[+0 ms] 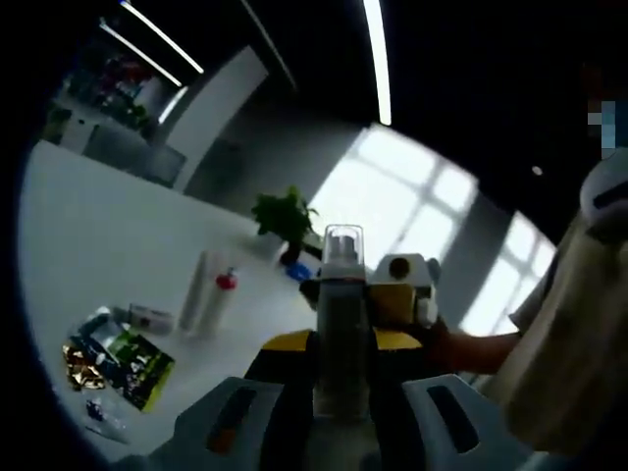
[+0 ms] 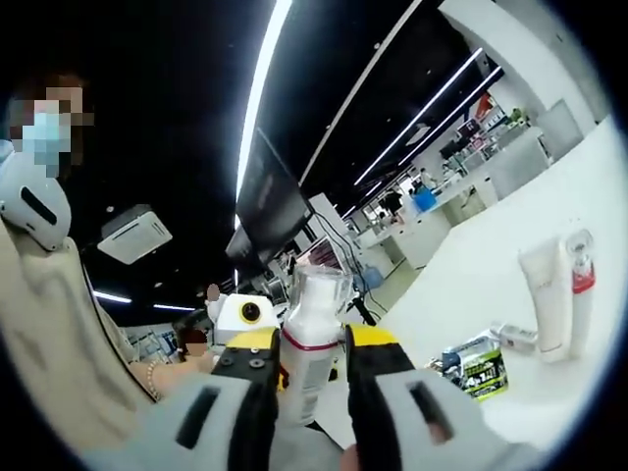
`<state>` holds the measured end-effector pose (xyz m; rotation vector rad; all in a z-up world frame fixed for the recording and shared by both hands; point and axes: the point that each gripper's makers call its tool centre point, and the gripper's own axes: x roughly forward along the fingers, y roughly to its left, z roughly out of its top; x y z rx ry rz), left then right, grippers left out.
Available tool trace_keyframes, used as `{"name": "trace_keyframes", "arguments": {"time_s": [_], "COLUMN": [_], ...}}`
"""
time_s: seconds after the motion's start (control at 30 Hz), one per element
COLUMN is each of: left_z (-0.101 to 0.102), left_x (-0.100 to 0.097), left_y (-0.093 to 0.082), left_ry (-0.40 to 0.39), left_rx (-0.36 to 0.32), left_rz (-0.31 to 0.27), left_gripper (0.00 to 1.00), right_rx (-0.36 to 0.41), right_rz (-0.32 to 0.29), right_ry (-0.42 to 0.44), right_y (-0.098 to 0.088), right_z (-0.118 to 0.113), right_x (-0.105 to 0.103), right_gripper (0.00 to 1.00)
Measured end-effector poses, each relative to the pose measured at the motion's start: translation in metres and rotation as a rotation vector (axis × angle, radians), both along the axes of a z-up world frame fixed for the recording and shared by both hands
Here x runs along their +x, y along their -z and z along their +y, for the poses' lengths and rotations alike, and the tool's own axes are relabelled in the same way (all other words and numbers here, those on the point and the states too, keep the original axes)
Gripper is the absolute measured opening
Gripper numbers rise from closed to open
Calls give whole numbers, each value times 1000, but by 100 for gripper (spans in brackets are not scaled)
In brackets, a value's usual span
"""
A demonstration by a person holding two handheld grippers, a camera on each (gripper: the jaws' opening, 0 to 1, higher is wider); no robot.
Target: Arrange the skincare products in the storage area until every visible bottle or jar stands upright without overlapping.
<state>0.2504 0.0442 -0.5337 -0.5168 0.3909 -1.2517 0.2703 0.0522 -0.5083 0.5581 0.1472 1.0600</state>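
Both tongs are clenched on bottles, lifted well clear of the table. Left gripper: jaws rise either side of a slim grey spray bottle w/ clear cap, pinching it low on the body, cap pointing away from the camera. Right gripper: yellow-tipped jaws squeeze a white bottle w/ red band & clear cap around its mid-body, just below the band.

In the left gripper view the right gripper shows behind the spray bottle, so the two tools are close together, face to face in front of the person. My read: a mid-air hand-over or re-grip, to get each bottle square in the jaws before setting it down upright. A grip on the body rather than the cap makes sense, since a cap could pop off.

On the white table: a white tube and a slim bottle w/ red collar stand side by side, touching or nearly so, can't tell which. Near them are a small white box, lying flat, and colourful sachets in a loose pile. A potted plant sits farther back.

Task looks partway done: two items up, two in the air. Open table beside the tube seems the likely drop spot.
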Motion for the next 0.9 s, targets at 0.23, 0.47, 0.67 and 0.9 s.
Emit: {"name": "trace_keyframes", "arguments": {"time_s": [0.23, 0.47, 0.67, 0.9], "left_z": [-3, -7, -10, -16], "left_x": [3, 6, 9, 16], "left_y": [5, 21, 43, 53], "left_ry": [6, 38, 78, 105], "left_rx": [45, 207, 413, 487], "left_rz": [-20, -78, -168, -216], "left_gripper": [18, 19, 19, 18], "right_rx": [-30, -158, -323, -369], "right_rz": [-9, -75, -154, -182], "right_ry": [12, 7, -3, -20], "right_y": [5, 12, 19, 24], "right_z": [-5, -7, -11, -13], "right_x": [1, 0, 5, 11], "right_gripper": [23, 22, 22, 22]}}
